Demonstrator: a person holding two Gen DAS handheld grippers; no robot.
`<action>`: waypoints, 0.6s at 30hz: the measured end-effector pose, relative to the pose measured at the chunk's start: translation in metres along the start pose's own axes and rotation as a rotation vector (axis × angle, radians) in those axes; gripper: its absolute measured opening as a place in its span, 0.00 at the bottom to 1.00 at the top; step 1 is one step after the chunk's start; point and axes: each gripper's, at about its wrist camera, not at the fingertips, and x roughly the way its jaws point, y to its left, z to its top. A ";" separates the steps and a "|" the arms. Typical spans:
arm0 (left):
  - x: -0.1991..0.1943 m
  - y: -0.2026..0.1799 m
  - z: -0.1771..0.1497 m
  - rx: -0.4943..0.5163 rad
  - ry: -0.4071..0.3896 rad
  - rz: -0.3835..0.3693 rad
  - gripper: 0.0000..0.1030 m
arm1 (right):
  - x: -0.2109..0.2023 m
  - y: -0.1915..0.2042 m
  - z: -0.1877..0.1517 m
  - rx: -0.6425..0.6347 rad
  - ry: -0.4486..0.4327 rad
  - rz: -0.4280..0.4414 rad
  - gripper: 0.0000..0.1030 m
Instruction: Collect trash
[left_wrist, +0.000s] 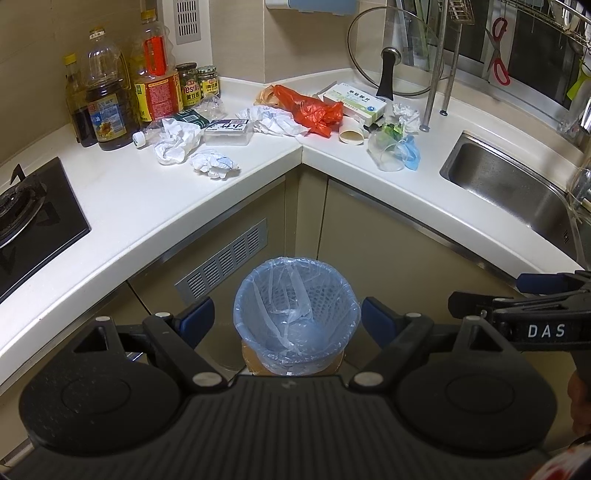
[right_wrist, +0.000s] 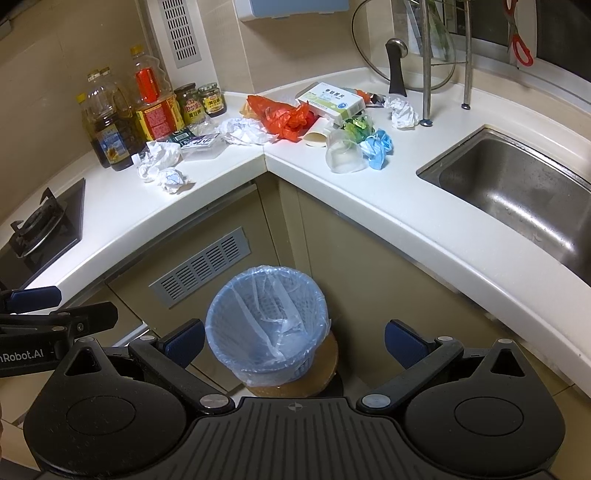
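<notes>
Both the left hand-held gripper (left_wrist: 287, 320) and right hand-held gripper (right_wrist: 294, 342) are hanging wide and empty over the bin (left_wrist: 296, 314); trash is sitting untouched on the surface (left_wrist: 122, 199); next move is likely reaching for the nearest paper wad (left_wrist: 213, 164).

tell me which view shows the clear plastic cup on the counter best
The right wrist view: the clear plastic cup lies on its side beside the blue face mask, its open mouth and whole wall plain to see. In the left wrist view the cup is smaller and further off, partly blending into the white counter.
</notes>
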 end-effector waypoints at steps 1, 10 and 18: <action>0.000 0.000 0.000 0.001 0.000 0.000 0.83 | 0.000 -0.001 0.000 0.000 0.000 0.000 1.00; 0.000 0.000 0.000 0.001 -0.001 0.000 0.83 | -0.002 -0.001 0.000 -0.002 -0.003 0.000 1.00; 0.000 0.000 0.000 0.001 -0.002 0.000 0.83 | -0.002 0.000 0.000 -0.003 -0.003 0.000 1.00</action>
